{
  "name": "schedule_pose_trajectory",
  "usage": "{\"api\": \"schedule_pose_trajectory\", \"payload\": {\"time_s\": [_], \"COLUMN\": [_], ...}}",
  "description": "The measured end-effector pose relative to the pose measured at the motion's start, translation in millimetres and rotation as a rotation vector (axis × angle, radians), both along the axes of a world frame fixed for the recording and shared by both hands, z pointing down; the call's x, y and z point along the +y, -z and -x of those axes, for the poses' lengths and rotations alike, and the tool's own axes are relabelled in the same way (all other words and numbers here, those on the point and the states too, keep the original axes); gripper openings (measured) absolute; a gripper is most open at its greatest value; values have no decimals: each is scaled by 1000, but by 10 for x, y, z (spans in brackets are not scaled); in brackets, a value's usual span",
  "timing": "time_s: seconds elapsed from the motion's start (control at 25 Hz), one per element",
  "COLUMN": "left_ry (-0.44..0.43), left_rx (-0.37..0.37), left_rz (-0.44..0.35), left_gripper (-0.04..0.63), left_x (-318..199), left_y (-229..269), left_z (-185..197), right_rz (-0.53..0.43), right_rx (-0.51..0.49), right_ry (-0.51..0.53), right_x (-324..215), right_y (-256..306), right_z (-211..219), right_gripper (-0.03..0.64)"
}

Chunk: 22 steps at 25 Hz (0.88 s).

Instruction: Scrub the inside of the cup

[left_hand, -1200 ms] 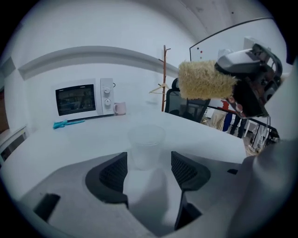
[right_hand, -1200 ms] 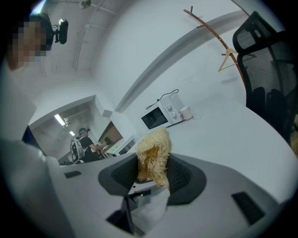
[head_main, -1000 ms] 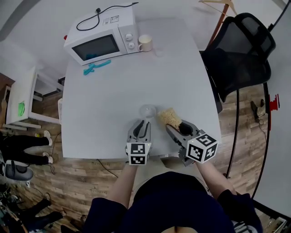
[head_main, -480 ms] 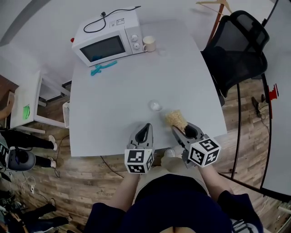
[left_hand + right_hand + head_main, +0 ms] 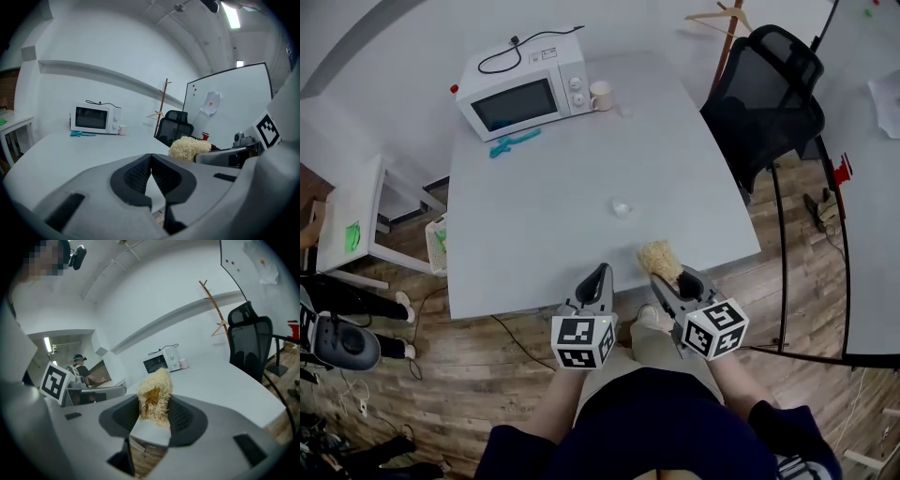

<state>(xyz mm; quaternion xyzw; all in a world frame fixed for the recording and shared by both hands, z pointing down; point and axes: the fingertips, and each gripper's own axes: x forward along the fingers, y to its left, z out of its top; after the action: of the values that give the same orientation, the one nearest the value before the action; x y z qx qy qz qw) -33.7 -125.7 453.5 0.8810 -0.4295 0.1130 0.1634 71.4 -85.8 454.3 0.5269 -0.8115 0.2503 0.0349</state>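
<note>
Grips straw-coloured scrubber (image 5: pixel 659 255) in right gripper (image 5: pixel 671 277); has left gripper (image 5: pixel 601 271) closed, empty. Finds small clear cup (image 5: pixel 622 207) at 12 o'clock on table (image 5: pixel 534 225), well apart from both. Probably done scrubbing or not begun; cannot tell which.

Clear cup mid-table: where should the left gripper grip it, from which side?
Take the clear cup across its round side wall, coming from the near table edge with the left gripper, whose shut jaws must open first. It stands alone on bare table, and a side grip probably leaves the top free for the right gripper's scrubber.
</note>
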Motion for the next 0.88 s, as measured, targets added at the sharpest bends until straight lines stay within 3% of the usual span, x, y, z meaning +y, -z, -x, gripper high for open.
{"api": "schedule_pose_trajectory", "payload": {"time_s": [0.48,0.88], "left_ry": [-17,-29], "left_rx": [-14,-10], "left_rz": [4,3], "left_gripper": [18,19], "left_x": [584,656], "left_y": [56,65], "left_z": [342,431], "right_rz": [-38,-53], "right_rx": [32,31], "right_ry": [-12,-12], "right_x": [576,636], "right_y": [40,102], "right_z": [277,415], "right_gripper": [175,173]}}
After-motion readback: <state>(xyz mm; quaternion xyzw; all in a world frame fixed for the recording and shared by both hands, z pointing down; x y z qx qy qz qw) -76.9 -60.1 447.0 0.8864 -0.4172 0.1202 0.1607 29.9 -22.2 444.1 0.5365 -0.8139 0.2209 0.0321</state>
